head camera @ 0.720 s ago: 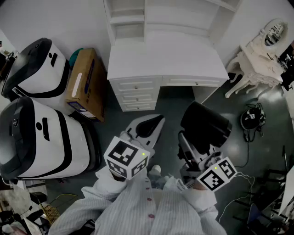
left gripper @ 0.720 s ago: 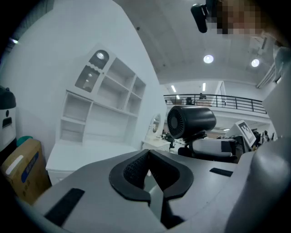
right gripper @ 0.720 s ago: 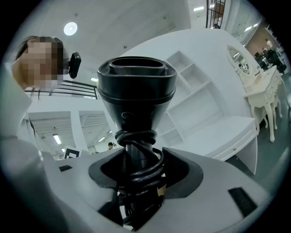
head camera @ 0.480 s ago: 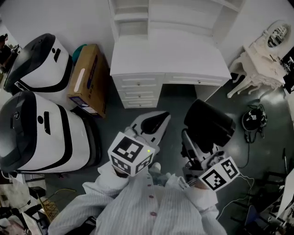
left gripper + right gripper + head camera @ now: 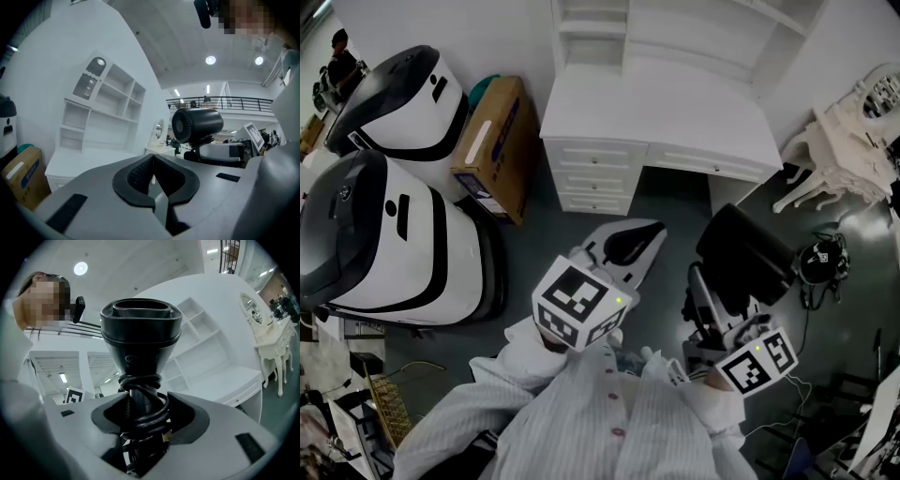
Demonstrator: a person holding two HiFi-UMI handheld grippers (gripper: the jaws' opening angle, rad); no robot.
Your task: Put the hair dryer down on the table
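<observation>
A black hair dryer (image 5: 745,253) stands upright above the grey floor, in front of the white desk (image 5: 666,122). My right gripper (image 5: 705,314) is shut on its handle, which has the black cord wound round it (image 5: 140,411). In the right gripper view the dryer's nozzle (image 5: 140,324) points up and away. My left gripper (image 5: 649,232) is shut with nothing in it, left of the dryer and short of the desk drawers. The left gripper view shows the dryer's rear grille (image 5: 197,124) to the right of its closed tips (image 5: 153,161).
The desk carries a white shelf unit (image 5: 609,33) at its back. Two large white-and-black machines (image 5: 384,234) and a cardboard box (image 5: 492,145) stand at the left. An ornate white dressing table (image 5: 853,131) and a black device with cables (image 5: 818,262) lie at the right.
The whole head view has shifted: desk, grippers and dryer all sit a little further right in the picture. The right gripper's hold on the dryer looks the same.
</observation>
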